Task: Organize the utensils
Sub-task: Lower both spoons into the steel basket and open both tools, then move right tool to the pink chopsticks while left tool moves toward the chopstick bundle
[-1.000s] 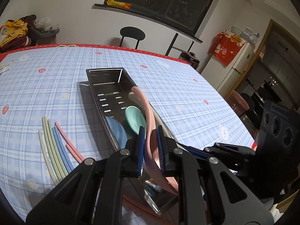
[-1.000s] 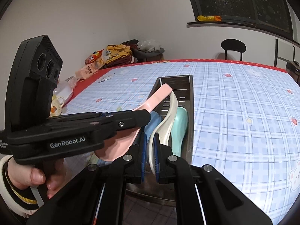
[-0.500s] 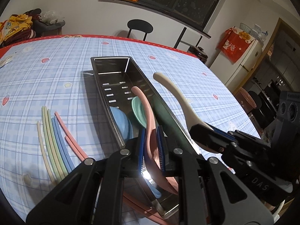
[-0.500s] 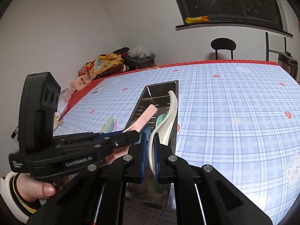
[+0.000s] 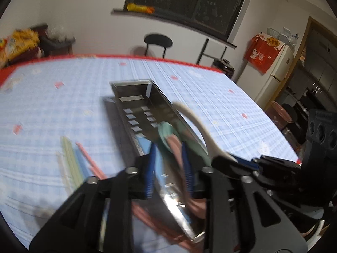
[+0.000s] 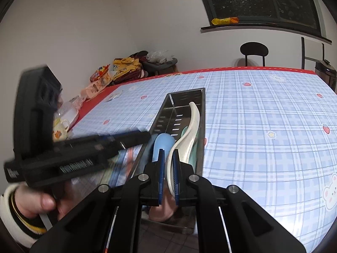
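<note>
A long steel tray (image 5: 130,84) lies on the blue checked tablecloth, with a blue spoon (image 6: 163,145) and a green spoon (image 5: 166,130) in it. My left gripper (image 5: 168,168) hangs over the tray's near end and its jaws are opening. The pink spoon (image 5: 177,149) stands loose between them, close to the right pad, its bowl down in the tray. My right gripper (image 6: 168,168) is shut on the bowl of a white spoon (image 6: 192,122), whose handle reaches forward over the tray (image 6: 203,113). The left wrist view is blurred by motion.
Several pastel chopsticks (image 5: 71,158) lie on the cloth left of the tray. A person's hand (image 6: 38,200) in a striped cuff holds the left gripper (image 6: 145,136). Snack bags and a cup sit off the table's left edge, and a black chair stands beyond its far edge.
The left jaws have spread away from the pink spoon, which has sunk lower into the tray. The white spoon stays in the right gripper, above the tray.
</note>
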{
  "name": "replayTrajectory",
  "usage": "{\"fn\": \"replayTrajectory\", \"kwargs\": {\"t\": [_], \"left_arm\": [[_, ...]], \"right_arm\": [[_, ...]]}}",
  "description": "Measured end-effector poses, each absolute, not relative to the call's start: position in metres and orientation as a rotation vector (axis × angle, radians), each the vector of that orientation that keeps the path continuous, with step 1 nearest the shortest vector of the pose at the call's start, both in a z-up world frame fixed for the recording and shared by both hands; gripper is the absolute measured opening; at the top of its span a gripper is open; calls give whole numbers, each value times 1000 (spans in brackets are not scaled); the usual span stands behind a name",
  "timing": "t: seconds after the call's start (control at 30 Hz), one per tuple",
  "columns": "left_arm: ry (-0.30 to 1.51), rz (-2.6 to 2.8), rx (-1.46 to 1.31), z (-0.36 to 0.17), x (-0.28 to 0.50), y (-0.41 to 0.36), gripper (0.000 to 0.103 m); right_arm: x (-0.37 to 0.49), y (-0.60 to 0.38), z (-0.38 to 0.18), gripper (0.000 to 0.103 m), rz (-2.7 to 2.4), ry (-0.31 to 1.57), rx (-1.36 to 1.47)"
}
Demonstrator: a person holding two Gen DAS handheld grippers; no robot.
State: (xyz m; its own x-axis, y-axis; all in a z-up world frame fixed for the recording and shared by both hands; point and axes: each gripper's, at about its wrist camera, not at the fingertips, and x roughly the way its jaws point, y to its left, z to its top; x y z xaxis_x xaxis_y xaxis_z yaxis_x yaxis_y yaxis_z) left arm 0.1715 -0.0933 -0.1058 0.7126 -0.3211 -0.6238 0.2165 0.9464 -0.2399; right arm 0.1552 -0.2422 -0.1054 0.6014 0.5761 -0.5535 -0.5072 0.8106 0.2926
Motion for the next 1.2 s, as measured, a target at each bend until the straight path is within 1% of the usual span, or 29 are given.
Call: {"fn": "replayTrajectory", "kwargs": {"t": [0.07,0.13,0.2,0.23,0.3,0.33,0.37,0.4,0.47,0.5,0.53,0.57,0.67,0.7,0.73,0.87,1.2], "left_arm": [[687,-280,-123,-98,166,-86,47],[662,-257,-85,-93,162,-77,56],[652,-238,-52,-90,160,-68,60],[648,-228,-43,-89,159,-64,64],[644,-214,-38,-88,158,-56,64],[646,-209,-39,-88,159,-52,68],[643,-201,-38,-87,159,-48,78],[638,-195,-35,-87,159,-46,81],[630,-184,-15,-88,159,-41,83],[630,-181,-9,-88,159,-39,84],[630,-180,-7,-89,159,-37,86],[630,-177,-5,-90,159,-35,88],[633,-159,1,-93,160,-26,93],[633,-153,2,-95,160,-24,94],[636,-147,0,-97,161,-20,94],[650,-141,-27,-105,164,-6,95],[701,-207,-55,-114,159,13,95]], "right_arm": [[153,-235,-107,8,634,687,85],[153,-227,-111,8,630,703,56],[152,-222,-114,8,622,717,36],[152,-220,-116,8,616,722,29],[151,-217,-118,8,603,732,18],[152,-217,-119,8,596,738,15],[152,-216,-120,9,592,741,16],[152,-217,-120,10,591,741,18],[153,-218,-120,18,587,743,27],[153,-219,-119,35,587,741,37],[153,-220,-118,56,586,733,46],[152,-222,-116,62,583,720,53],[150,-224,-108,73,591,676,72],[149,-225,-106,83,590,665,77],[149,-226,-105,88,582,655,79],[149,-229,-102,97,532,619,77],[147,-223,-106,97,534,593,50]]}}
